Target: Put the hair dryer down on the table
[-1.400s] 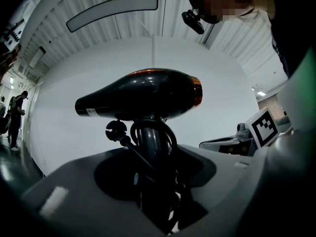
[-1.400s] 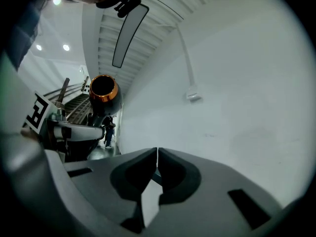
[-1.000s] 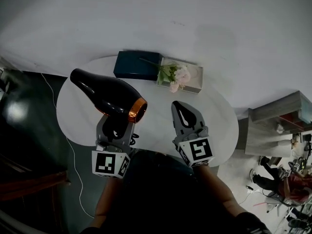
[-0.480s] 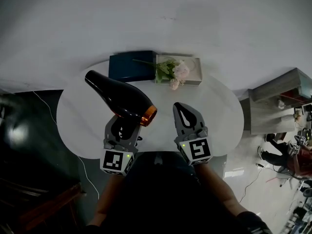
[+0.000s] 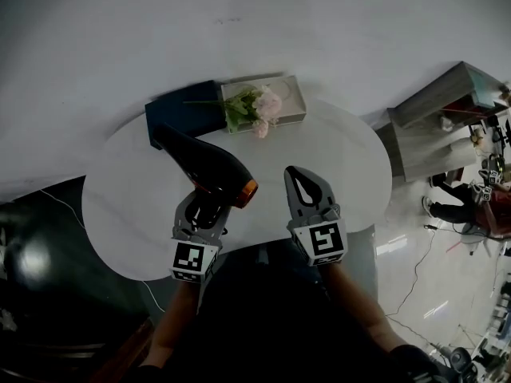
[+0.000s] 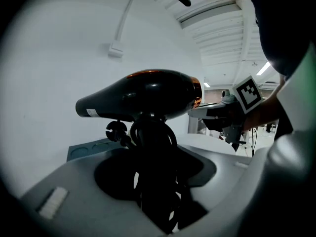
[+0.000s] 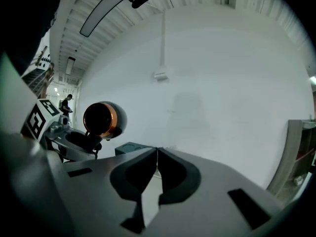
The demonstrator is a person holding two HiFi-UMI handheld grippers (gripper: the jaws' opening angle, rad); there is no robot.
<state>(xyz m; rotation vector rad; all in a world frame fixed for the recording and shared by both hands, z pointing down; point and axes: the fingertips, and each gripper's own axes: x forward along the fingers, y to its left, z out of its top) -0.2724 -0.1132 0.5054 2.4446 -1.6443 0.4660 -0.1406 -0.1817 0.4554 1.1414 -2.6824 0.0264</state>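
A black hair dryer [image 5: 200, 163] with an orange ring at its wide end hangs above the white table [image 5: 343, 146], nozzle pointing to the far left. My left gripper [image 5: 209, 204] is shut on its handle [image 6: 153, 147], and the coiled cord bunches between the jaws. In the left gripper view the dryer body [image 6: 148, 94] lies about level above the jaws. My right gripper [image 5: 298, 175] hovers to the right of the dryer, shut, nothing in it; its tips meet [image 7: 157, 152]. From the right gripper view the dryer's orange end [image 7: 101, 119] faces me at the left.
A dark blue box [image 5: 180, 112] and a shallow tray with pink flowers [image 5: 263, 102] sit at the table's far edge by the white wall. The cord's plug clip [image 6: 116, 131] dangles beside the handle. Shelving [image 5: 447, 110] stands to the right.
The left gripper has carried the hair dryer lower and nearer the table, its nozzle swinging from left toward the far side. The right gripper has sunk a little, still shut.
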